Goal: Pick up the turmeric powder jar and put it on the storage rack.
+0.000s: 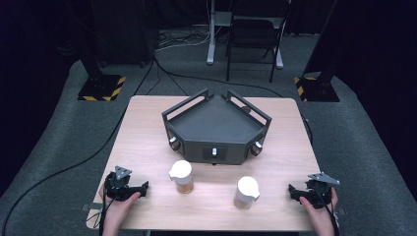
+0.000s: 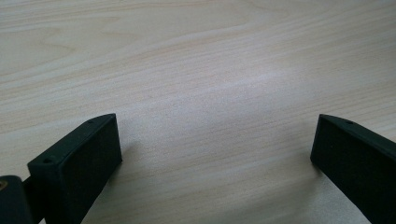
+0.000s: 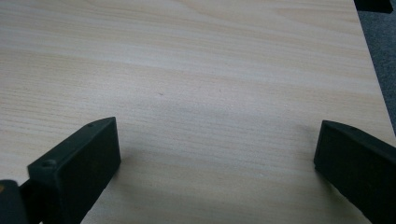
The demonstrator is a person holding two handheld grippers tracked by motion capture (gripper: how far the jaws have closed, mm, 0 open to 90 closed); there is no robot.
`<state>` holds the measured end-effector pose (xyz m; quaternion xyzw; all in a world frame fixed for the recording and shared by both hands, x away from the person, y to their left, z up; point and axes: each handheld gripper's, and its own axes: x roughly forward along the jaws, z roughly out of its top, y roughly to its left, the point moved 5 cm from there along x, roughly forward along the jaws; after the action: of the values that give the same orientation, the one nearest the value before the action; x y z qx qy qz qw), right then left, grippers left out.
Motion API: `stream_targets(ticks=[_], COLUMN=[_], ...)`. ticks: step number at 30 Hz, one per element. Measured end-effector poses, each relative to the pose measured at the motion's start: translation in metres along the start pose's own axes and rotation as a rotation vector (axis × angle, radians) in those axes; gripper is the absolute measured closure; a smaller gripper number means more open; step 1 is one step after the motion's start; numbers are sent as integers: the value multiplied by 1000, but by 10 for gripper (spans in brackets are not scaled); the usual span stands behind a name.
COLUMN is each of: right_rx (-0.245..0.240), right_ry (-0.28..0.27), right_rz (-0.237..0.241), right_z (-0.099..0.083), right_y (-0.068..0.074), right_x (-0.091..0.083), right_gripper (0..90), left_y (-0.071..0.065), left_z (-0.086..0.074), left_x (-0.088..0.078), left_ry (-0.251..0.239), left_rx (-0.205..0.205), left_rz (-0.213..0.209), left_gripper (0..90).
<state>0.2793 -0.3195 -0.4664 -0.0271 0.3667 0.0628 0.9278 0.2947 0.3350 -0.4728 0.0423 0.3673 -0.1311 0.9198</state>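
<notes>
While left gripper (image 1: 143,187) rests agape, nearest jar (image 1: 181,176) upright, spout leftward.

Counter (image 1: 147,128): pale wood-look top w/ fine grain, smooth, matt w/ a soft sheen. Both claws, left (image 2: 217,154) & right (image 3: 217,154), looked like black plastic, matt, w/ finely textured inner pads. Tray (image 1: 216,125) was dark grey, matt, prob. metal or plastic; couldn't tell which. Two jars (image 1: 182,177) had smooth white lids, likely plastic, over clear bodies. Floor (image 1: 59,147) was grey carpet, rough.
</notes>
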Motion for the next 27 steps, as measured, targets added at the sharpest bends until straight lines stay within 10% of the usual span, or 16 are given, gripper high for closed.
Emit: stream_targets(ticks=[15,27], right_rx=[0,0], right_ry=[0,0], right_rz=[0,0], right_z=[0,0], right_y=[0,0], right_x=[0,0], right_gripper=[0,0], left_y=[11,-1], left_z=[-7,3], left_x=[-19,-34], left_ry=[-108,-174], left_rx=[-41,6], left_rz=[-118,-204], left_gripper=[74,81])
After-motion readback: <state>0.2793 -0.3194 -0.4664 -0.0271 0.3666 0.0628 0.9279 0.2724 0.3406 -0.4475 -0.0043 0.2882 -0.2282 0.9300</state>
